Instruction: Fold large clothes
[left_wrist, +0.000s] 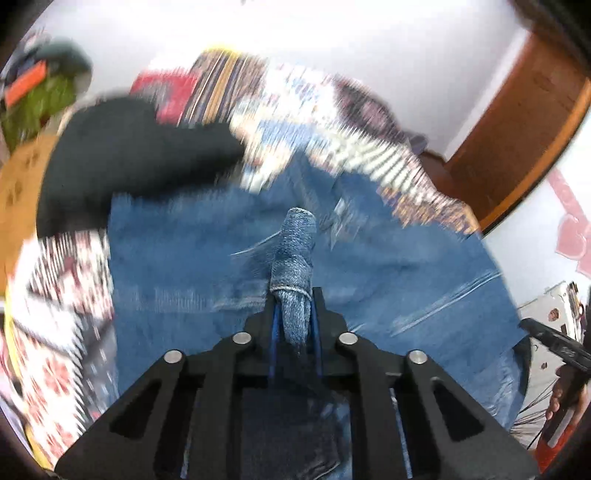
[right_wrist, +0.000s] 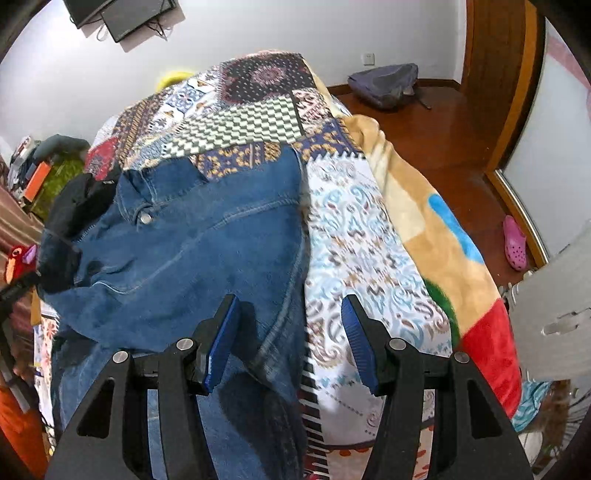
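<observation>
The left gripper (left_wrist: 293, 306) is clamped on a bunched fold of the denim jacket (right_wrist: 192, 251), probably to drag it over itself on the patchwork bedspread (right_wrist: 258, 118), while the right gripper (right_wrist: 290, 328) hovers over the hem, wide open and empty.

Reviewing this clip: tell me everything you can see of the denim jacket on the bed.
The denim jacket is mid-blue, with visible seams, a collar and a metal button. It lies spread and rumpled on the patchwork bedspread, its left side over a black garment. The left gripper is shut on a bunched fold of it; that view is motion-blurred. The right gripper hangs open above its right edge, not gripping.
</observation>
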